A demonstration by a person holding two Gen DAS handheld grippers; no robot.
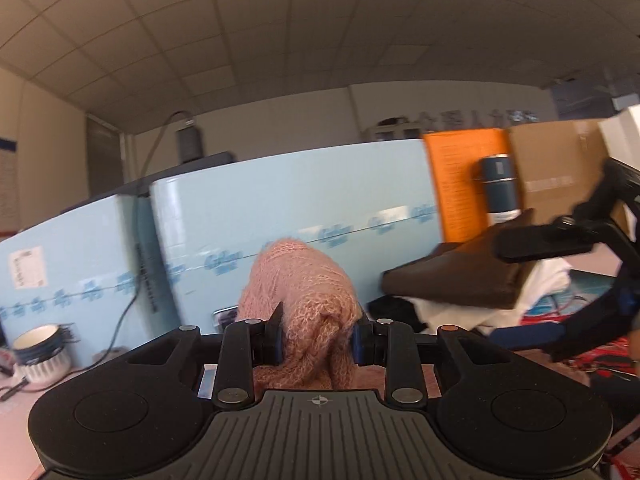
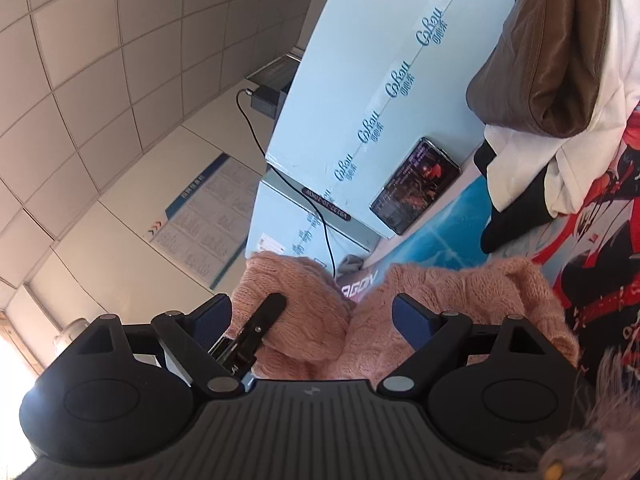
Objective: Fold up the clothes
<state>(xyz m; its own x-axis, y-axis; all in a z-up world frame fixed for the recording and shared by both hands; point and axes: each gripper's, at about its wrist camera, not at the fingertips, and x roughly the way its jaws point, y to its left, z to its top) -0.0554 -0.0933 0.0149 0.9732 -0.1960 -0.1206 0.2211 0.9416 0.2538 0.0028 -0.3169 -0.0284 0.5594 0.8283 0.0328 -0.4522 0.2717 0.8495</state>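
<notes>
A fuzzy pink knit sweater [image 1: 304,300] is bunched between the pads of my left gripper [image 1: 316,338], which is shut on it and holds it up off the surface. In the right wrist view the same sweater [image 2: 440,312] spreads under my right gripper [image 2: 312,316], whose blue pads stand wide apart and open above the knit. The left gripper's black finger [image 2: 264,316] shows there, clamped on a fold of the sweater. The right gripper also shows at the right edge of the left wrist view [image 1: 560,236].
Light blue boxes [image 1: 280,216] stand behind. A pile of clothes with a brown folded item [image 1: 460,280], white and black garments [image 2: 520,184] lies at the right. A phone [image 2: 416,184] leans on a box. A flask [image 1: 498,188], cardboard box [image 1: 560,168] and bowl [image 1: 38,344] stand around.
</notes>
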